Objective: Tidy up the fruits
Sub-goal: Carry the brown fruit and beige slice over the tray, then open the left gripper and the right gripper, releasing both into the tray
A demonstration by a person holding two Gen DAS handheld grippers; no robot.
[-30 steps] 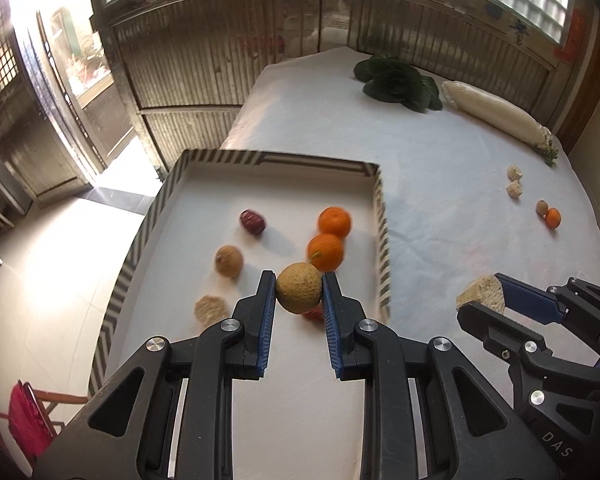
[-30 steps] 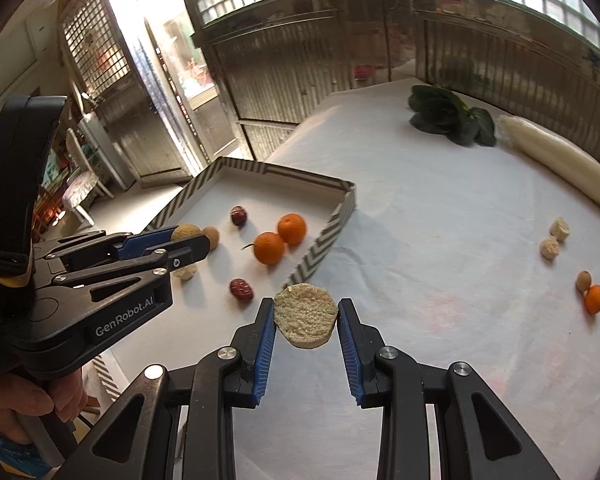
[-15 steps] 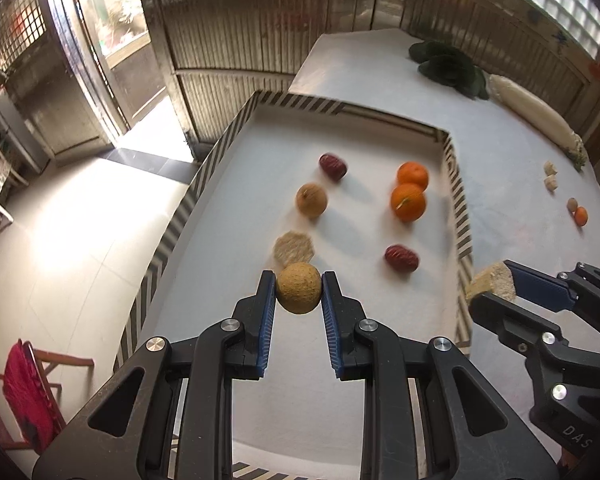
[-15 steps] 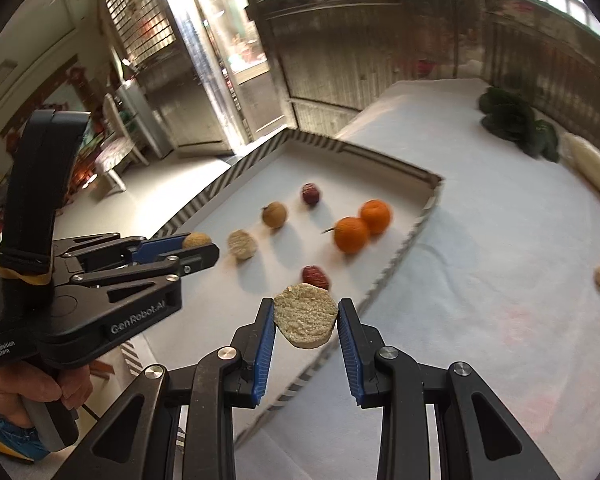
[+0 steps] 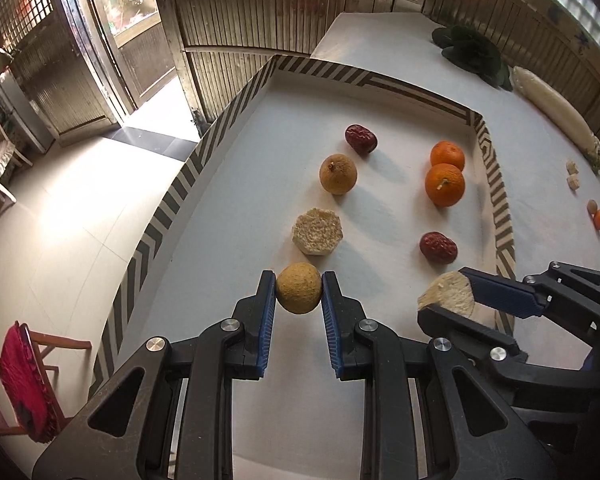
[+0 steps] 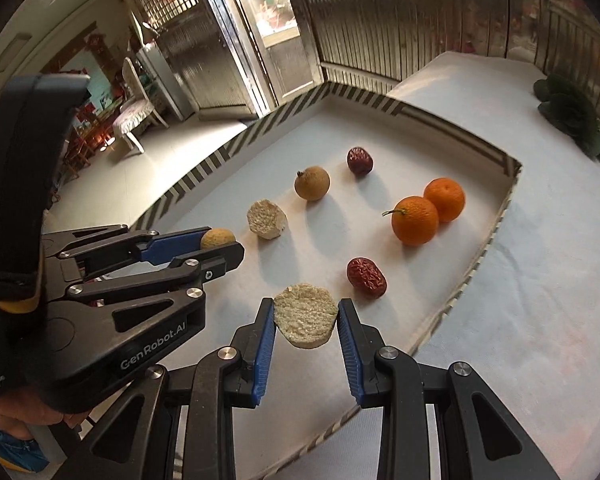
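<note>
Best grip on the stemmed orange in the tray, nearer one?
Grip the stemmed orange across its round middle, from above. Keep the fingers off the second orange, which touches its far side; the stem sticks out sideways, so avoid that side too.

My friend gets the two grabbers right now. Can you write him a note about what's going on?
Left gripper: shut on a round tan fruit, over the striped tray.
Right gripper: shut on a pale cut slice, over the tray's near edge.
In the tray: two oranges, two red dates, one tan fruit, one slice.
Left: set both pieces down, then fetch the small pieces on the cloth outside.
</note>
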